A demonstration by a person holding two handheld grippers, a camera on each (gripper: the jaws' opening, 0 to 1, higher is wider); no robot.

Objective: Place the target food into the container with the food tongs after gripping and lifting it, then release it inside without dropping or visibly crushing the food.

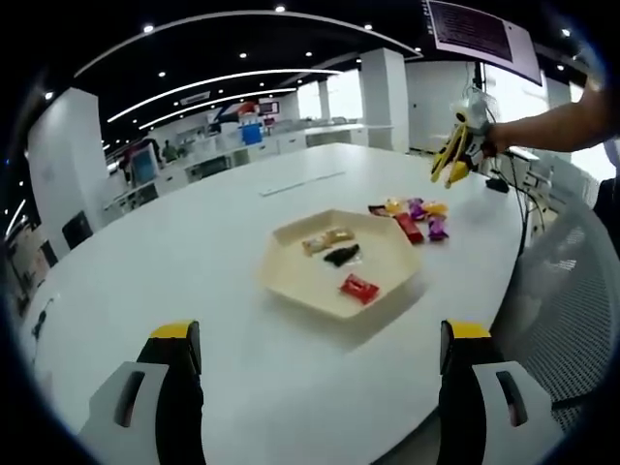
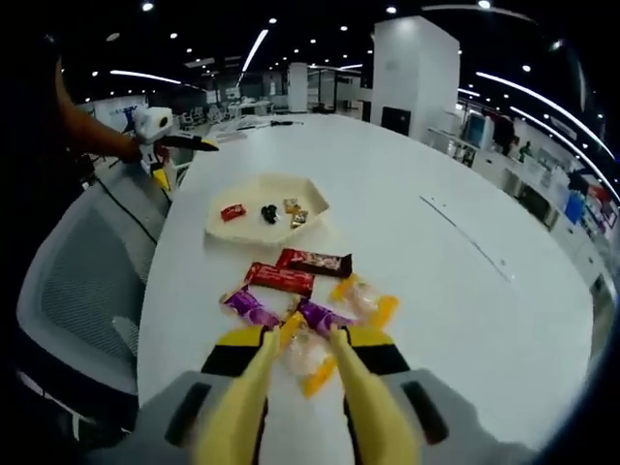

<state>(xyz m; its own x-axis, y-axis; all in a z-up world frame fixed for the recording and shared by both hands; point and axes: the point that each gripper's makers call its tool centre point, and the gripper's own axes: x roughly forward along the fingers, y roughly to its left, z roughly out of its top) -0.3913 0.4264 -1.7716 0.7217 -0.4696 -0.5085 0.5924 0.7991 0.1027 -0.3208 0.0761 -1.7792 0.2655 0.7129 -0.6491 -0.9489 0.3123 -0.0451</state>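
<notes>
- Table (image 2: 465,291): white, rounded, carrying a cream hexagonal tray (image 2: 242,228) and a loose cluster of wrapped snacks.
- Tray contents, left gripper view: red packet (image 1: 358,288), black piece (image 1: 341,256), pale wrapped pieces (image 1: 325,240); tray (image 1: 291,281) near table centre.
- Loose cluster, right gripper view: dark red bar (image 2: 315,262), red bar (image 2: 279,278), two purple candies (image 2: 250,307), yellow-orange wrapped candy (image 2: 360,297). All outside tray, between tray and tongs.
- Right gripper (image 2: 302,360): black-and-yellow jaws closed onto yellow food tongs (image 2: 291,397), holding both arms.
- Tong tips: slightly apart, positioned either side of a pale orange wrapped candy (image 2: 308,356) lying on table. Contact with candy cannot be confirmed.
- Left gripper (image 1: 320,354): jaws spread wide, nothing between them, raised over near table edge and aimed toward tray.
- Left gripper view, far side: tongs (image 1: 451,155) held above the snack cluster (image 1: 412,211).
- Grey mesh chair (image 2: 68,291): beside table edge.
- Background: open office, ceiling strip lights.
</notes>
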